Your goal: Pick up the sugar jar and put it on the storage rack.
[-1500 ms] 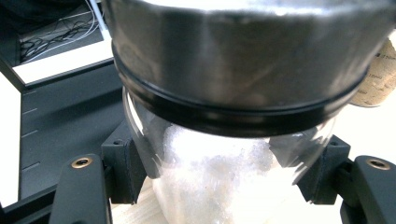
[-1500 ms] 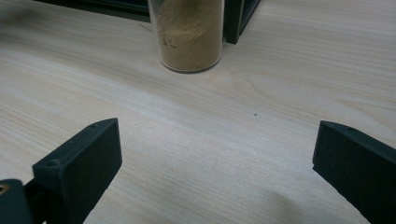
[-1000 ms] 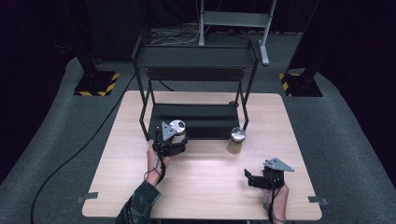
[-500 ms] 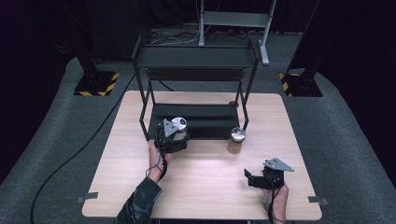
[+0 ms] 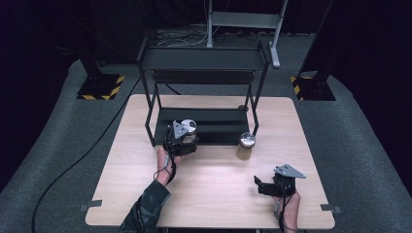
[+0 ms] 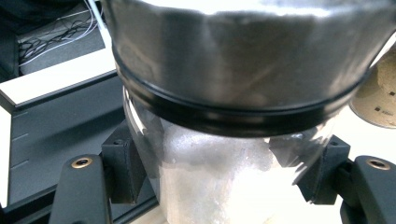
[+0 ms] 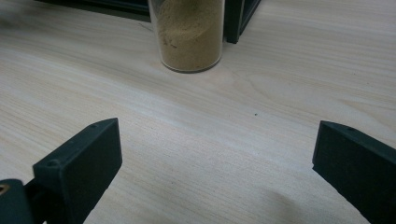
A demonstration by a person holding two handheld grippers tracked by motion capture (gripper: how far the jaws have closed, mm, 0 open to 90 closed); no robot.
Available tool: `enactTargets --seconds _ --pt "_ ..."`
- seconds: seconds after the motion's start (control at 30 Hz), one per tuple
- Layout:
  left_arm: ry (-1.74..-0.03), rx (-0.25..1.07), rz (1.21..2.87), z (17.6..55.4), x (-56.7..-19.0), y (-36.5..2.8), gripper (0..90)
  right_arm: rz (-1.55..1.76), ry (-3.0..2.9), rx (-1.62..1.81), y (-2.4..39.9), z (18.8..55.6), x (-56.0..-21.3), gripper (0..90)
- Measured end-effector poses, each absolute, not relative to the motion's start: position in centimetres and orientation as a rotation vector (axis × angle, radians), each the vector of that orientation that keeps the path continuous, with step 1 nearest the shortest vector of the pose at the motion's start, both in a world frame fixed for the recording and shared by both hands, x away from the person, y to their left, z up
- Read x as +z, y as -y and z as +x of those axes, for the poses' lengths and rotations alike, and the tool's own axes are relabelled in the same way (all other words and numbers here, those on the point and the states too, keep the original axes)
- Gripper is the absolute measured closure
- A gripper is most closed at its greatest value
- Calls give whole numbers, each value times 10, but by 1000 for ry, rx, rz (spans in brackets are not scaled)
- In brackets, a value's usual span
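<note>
1. Against the picture from a second ago, the left tool [image 5: 183,138] and the jar it carries are seen slightly farther forward, nearer the front edge of the rack's lower shelf; the shift is small. The right tool [image 5: 265,187] and the standing jar are found where they were.
2. Two tools are counted, one in each hand. The left tool is clamped on a glass jar [image 6: 233,140] with a metal lid [image 6: 243,51]; in the left gripper view its two black jaws are pressed against the glass on either side, just below the lid's dark rim. White powder is seen inside that jar.
3. The right tool is held low over the bench [image 5: 218,194] near its front right, with its jaws spread wide apart and nothing between them, as shown in the right gripper view.
4. Two jars are counted. The second jar [image 5: 246,146], filled with tan powder, is stood upright on the bench just beside the rack's front right leg.
5. One black metal rack [image 5: 204,60] is counted, with two shelves, set at the rear middle of the bench. The gripped jar is held at the front edge of its lower shelf [image 5: 218,121], left of centre; whether it rests on the shelf cannot be told.
</note>
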State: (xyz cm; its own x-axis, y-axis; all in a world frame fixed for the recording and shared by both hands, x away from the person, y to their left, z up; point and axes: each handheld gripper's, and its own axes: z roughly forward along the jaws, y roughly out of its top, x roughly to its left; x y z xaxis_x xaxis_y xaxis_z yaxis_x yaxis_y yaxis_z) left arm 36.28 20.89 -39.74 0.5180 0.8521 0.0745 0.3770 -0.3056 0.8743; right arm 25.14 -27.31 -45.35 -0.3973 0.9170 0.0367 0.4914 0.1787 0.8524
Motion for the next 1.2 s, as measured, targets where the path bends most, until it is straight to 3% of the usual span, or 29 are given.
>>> enactTargets --seconds 1.2 --pt "-1047 675 1920 394 -400 -201 298 1319 -1966 1135 273 251 -454 4"
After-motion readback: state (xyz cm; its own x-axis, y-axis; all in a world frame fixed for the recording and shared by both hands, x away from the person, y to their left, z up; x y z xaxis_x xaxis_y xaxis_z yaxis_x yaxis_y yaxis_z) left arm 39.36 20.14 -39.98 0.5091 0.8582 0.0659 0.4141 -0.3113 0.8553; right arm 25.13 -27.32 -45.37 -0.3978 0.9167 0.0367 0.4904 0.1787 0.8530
